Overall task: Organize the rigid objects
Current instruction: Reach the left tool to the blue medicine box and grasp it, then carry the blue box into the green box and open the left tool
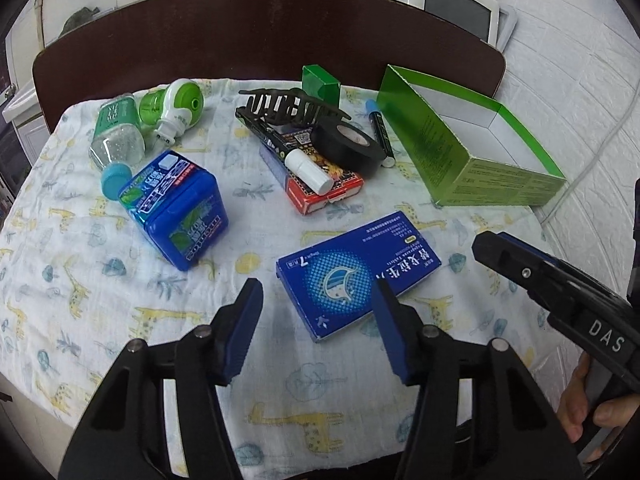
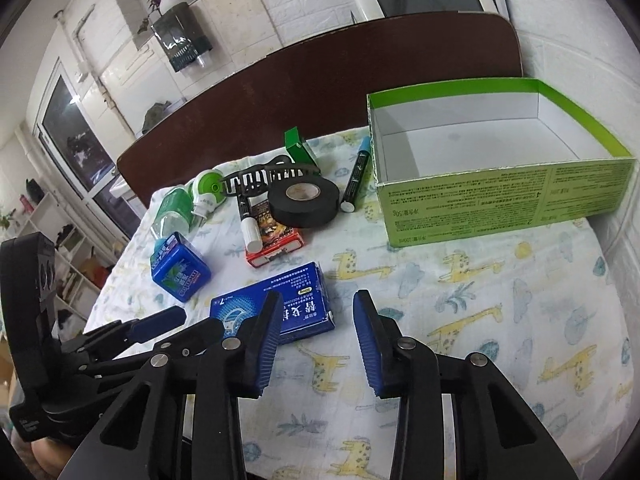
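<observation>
A flat blue medicine box (image 1: pixel 356 270) lies on the giraffe-print cloth just ahead of my open left gripper (image 1: pixel 318 292), which holds nothing; the box also shows in the right wrist view (image 2: pixel 276 308). My right gripper (image 2: pixel 318 304) is open and empty beside that box, and its body shows in the left wrist view (image 1: pixel 560 296). Farther back lie a blue mint tin (image 1: pixel 178 208), a black tape roll (image 1: pixel 348 146), a black hair claw (image 1: pixel 292 106), a red box (image 1: pixel 324 188) with a white-capped marker (image 1: pixel 308 168) on it, and a blue-capped marker (image 1: pixel 380 132).
An open green cardboard box (image 1: pixel 496 184) with a white inside stands at the right; it also shows in the right wrist view (image 2: pixel 504 196). A clear bottle (image 1: pixel 116 140), a green-white plug-in device (image 1: pixel 176 108) and a small green box (image 1: pixel 320 84) lie at the back. A dark headboard (image 1: pixel 260 36) stands behind.
</observation>
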`<state>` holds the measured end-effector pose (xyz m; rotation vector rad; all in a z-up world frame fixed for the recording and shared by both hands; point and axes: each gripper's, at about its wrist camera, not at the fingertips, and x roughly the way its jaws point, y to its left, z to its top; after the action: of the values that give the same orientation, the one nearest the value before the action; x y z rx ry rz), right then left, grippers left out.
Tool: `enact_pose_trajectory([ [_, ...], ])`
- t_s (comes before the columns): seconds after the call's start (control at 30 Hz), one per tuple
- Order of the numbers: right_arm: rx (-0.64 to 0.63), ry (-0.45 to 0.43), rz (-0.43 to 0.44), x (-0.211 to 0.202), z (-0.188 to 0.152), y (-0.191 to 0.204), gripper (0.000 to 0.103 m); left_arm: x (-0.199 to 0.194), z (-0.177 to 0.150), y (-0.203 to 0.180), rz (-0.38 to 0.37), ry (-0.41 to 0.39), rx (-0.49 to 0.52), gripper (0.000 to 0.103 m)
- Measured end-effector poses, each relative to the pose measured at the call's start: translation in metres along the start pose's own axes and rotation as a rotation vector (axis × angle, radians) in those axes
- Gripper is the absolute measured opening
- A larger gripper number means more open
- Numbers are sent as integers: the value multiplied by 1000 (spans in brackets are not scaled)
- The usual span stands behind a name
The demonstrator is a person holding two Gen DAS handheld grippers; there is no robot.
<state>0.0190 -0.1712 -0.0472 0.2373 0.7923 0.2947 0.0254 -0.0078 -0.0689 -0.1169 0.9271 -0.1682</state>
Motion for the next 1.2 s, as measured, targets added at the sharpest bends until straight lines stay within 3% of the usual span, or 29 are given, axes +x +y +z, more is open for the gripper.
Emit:
enact_pose_trajectory([
  [0.27,7,90,75,33,11,-7,38,23,8,5,-40,81,-34,45],
  [0.5,19,206,109,64,9,-9,38,28,14,7,-62,93,-32,47],
  [0.73,-33,218,96,66,9,1,38,31,19,7,-43,73,-21,46],
  [0.9,-21,171,90,50,13,4,38,14,29,-6,-27,1,50,45],
  [1.2,-33,-14,53,-7,53,-5,38,-12,73,-45,-65,-118,156,46],
])
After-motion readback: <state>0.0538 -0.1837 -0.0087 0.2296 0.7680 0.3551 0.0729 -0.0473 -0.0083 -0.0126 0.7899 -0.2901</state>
